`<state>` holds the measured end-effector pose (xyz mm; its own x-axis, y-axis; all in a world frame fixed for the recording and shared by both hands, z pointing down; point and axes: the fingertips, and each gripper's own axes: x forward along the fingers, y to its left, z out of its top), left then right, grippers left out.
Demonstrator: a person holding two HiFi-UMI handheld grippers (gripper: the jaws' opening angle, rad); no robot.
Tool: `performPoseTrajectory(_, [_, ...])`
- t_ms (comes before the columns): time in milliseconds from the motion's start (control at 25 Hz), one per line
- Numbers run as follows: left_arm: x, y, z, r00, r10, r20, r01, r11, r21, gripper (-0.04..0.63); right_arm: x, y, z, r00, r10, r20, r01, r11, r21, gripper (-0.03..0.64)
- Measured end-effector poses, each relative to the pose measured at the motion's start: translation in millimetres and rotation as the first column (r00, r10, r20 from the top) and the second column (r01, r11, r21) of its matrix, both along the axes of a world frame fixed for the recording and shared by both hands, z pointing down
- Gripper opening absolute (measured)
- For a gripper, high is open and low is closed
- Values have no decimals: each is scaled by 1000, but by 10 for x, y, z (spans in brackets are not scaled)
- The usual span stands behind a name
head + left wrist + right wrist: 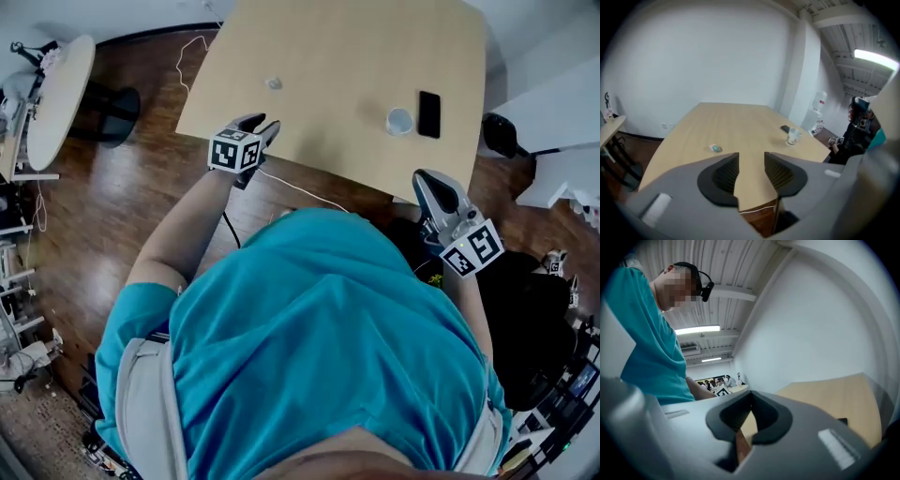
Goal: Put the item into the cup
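A small pale item [273, 83] lies on the light wooden table [337, 56], left of the middle. The white cup [399, 121] stands upright toward the right. My left gripper [261, 125] hovers at the table's near edge, short of the item, and is open. In the left gripper view its jaws [751, 157] stand apart with nothing between them; the item [715, 148] lies ahead to the left and the cup [793, 136] farther right. My right gripper [427, 178] hangs off the table's near right edge. Its tips [751, 394] meet, holding nothing.
A black phone [429, 113] lies just right of the cup. A white cable [300, 190] runs along the near table edge over the dark wood floor. A round side table [58, 94] stands at the left. Dark equipment crowds the floor on the right [525, 309].
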<state>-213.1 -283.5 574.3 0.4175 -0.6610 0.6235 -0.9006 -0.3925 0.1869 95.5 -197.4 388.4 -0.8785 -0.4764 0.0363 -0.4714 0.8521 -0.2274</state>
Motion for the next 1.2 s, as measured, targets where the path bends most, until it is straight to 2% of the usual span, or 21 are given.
performPoseTrajectory(160, [-386,-548,308,995,-23,97,26,999,-33,160,-28,-183,47,999,23,-31,-24,999,-34,2])
performPoseTrajectory(240, [-554,-871,470,993,-17,117,22,999,-50,160,-86,-290,55,996,61,-67,-64,997,-41,2])
performPoseTrajectory(400, [-830,-1423,765,994,-47,94,56,993,-101,160,-139,-418,28,979,177,-100,-184,981,-59,2])
performPoseTrajectory(520, [-876,-1691,932,997,-32,74,43,989,-142,160,-169,-463,19,965,220,-142,-231,970,-70,2])
performPoseTrajectory(800, [-875,-1702,1274,987,36,155,0,974,-225,122,-248,-536,-42,955,235,-183,-249,967,-60,2])
performPoseTrajectory(880, [-852,-1676,1318,985,52,163,-13,973,-231,73,-247,-566,-29,954,234,-188,-249,966,-62,2])
performPoseTrajectory(960, [-810,-1652,1334,985,75,154,-38,972,-232,0,-235,-598,-13,954,236,-186,-252,966,-65,2])
performPoseTrajectory(1080, [-695,-1643,1264,987,113,114,-86,972,-220,0,-220,-631,1,954,237,-182,-252,966,-64,2])
performPoseTrajectory(1200, [-394,-1643,948,985,169,45,-159,974,-164,0,-193,-638,15,956,238,-174,-252,966,-62,2])
